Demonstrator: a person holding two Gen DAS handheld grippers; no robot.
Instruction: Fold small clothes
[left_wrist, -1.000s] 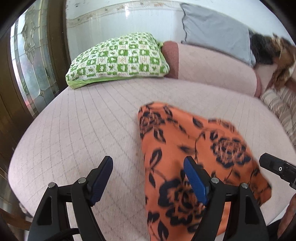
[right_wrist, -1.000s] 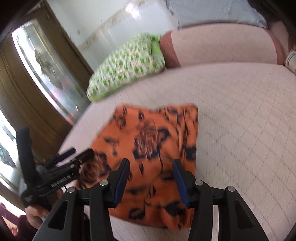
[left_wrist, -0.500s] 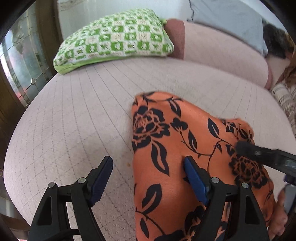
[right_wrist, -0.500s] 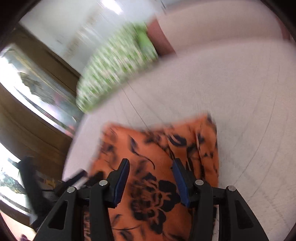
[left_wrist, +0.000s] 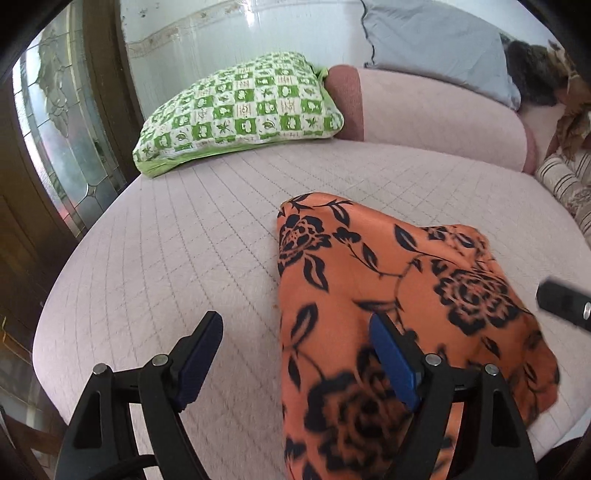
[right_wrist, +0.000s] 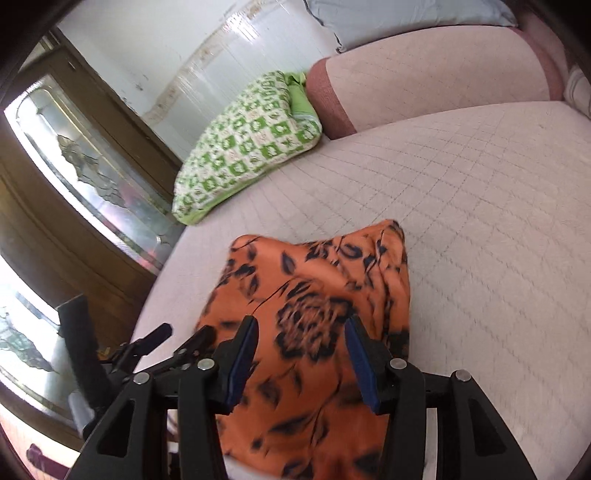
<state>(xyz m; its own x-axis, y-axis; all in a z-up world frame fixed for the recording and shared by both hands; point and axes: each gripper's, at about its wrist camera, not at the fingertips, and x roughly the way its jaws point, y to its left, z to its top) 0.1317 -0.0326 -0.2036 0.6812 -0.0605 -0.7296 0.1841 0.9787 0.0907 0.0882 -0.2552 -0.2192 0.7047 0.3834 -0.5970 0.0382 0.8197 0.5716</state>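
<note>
An orange garment with black roses lies folded on the pale pink quilted bed, near its front edge. My left gripper is open above the garment's left edge, one finger over the bed, the other over the cloth. In the right wrist view the same garment lies under my right gripper, which is open and holds nothing. The left gripper's body shows at the lower left there. A tip of the right gripper shows at the right edge of the left wrist view.
A green and white checked pillow lies at the back of the bed against a pink bolster. A grey pillow rests above it. A wooden door with patterned glass stands left. Striped cloth lies far right.
Both grippers have drawn back from the garment and tilted up after dipping closer half a second ago. The garment lies in the same place. Both jaws stayed open.
</note>
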